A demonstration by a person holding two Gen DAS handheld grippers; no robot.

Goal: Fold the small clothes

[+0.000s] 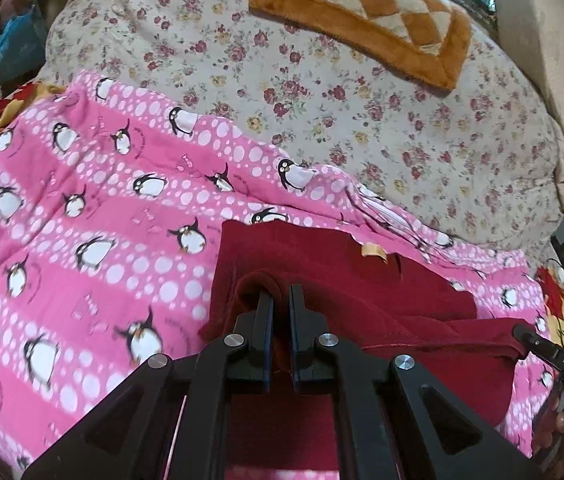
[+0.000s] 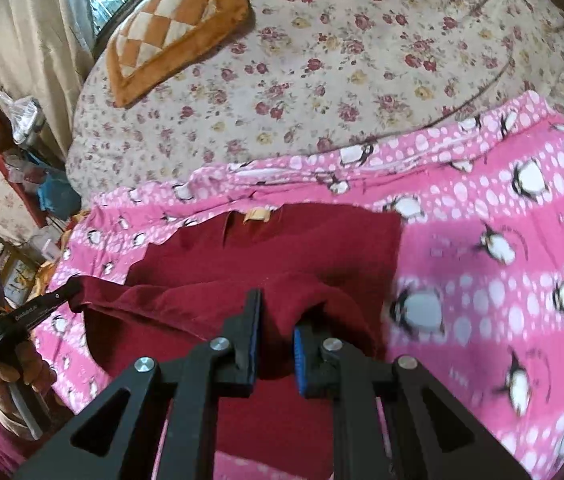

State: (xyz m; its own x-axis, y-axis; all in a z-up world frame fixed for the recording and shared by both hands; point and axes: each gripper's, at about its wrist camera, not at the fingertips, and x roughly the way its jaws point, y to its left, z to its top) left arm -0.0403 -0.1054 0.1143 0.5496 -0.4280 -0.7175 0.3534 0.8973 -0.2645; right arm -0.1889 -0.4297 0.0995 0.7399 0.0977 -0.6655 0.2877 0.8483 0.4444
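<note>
Floral bedding (image 1: 362, 128) covered the bed behind our work, with an orange checkered cushion (image 1: 366, 16) lying on it near the window. Across the front of the bed lay a pink penguin-print blanket (image 1: 82, 208), and on it, toward our side, sat the dark red garment (image 1: 322, 264), a small tan label (image 2: 256, 215) showing at its far edge.

On the left side, our left gripper (image 1: 281, 304) had its jaws drawn nearly together, pinching a raised fold of the red cloth between them. In the right wrist view the same tool reached in from the left edge, its tip at a corner of the garment, which stretched out toward it.

Further right, our right gripper (image 2: 278, 320) stood with its jaws a little apart, blue pads (image 2: 302, 354) visible, and a hump of the garment rose into the gap; whether the pads actually clamped the cloth we could not tell. Beyond it to the right, only the penguin blanket spread on.
</note>
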